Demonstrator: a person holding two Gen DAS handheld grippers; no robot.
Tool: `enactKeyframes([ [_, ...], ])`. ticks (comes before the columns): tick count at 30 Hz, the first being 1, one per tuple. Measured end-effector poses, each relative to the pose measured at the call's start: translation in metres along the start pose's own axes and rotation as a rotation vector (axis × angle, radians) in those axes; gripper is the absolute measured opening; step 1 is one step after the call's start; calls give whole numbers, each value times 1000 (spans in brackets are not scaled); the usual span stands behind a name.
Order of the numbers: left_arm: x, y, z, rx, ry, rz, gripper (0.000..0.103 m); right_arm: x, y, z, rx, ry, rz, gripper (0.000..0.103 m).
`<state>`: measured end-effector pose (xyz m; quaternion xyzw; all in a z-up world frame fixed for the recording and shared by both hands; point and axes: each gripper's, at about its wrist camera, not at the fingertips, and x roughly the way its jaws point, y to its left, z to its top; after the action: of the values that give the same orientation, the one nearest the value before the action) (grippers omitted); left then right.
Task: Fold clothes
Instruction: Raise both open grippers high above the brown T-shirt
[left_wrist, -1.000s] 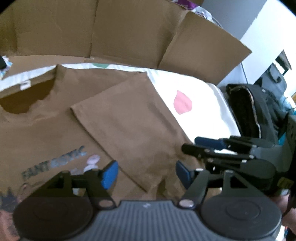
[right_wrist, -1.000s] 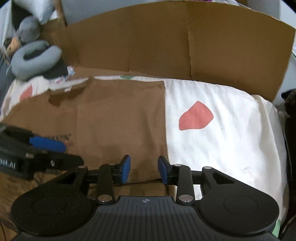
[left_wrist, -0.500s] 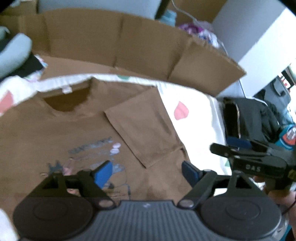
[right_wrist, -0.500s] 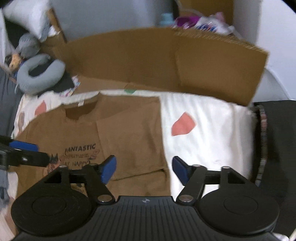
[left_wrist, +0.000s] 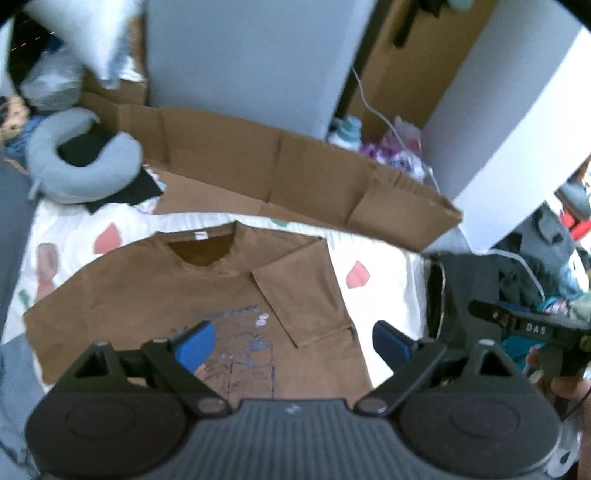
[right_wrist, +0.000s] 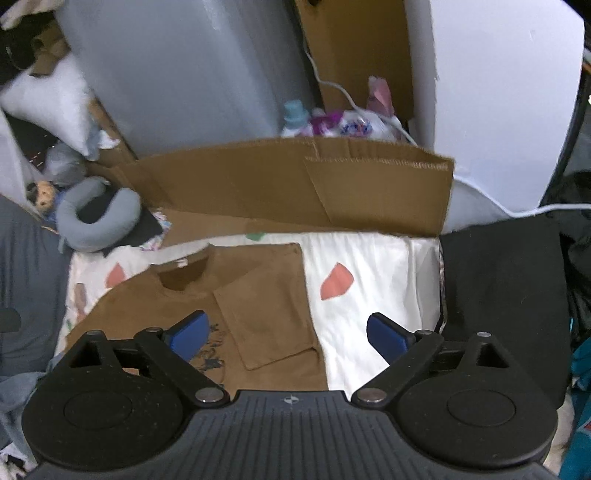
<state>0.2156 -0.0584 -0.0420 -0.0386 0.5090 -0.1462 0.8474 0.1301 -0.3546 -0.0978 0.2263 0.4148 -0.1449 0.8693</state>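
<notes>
Your left gripper (left_wrist: 291, 341) and right gripper (right_wrist: 286, 330) hang with jaws opening wide, nothing between them, above the brown T-shirt (left_wrist: 155, 291) lying flat on the sheet (right_wrist: 373, 314), 1 sleeve (left_wrist: 306, 288) folded inward.

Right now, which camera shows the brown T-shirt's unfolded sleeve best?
The left wrist view: the T-shirt lies nearly whole there, its unfolded sleeve spread on the sheet. In the right wrist view that sleeve is mostly hidden behind the gripper body.
</notes>
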Motion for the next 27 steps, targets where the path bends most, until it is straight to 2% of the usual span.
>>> enactKeyframes([
  [8,-78,2,0,-117,-46,78,95,-45,21,17,-14,19,78,98],
  [13,-113,10,-4,-167,-69,125,96,-60,31,16,-13,23,87,99],
  [19,-142,33,-11,-192,-86,158,96,-70,44,13,-8,28,80,99],
  [27,-153,90,-13,-224,-91,153,96,-74,79,16,-54,35,37,99],
])
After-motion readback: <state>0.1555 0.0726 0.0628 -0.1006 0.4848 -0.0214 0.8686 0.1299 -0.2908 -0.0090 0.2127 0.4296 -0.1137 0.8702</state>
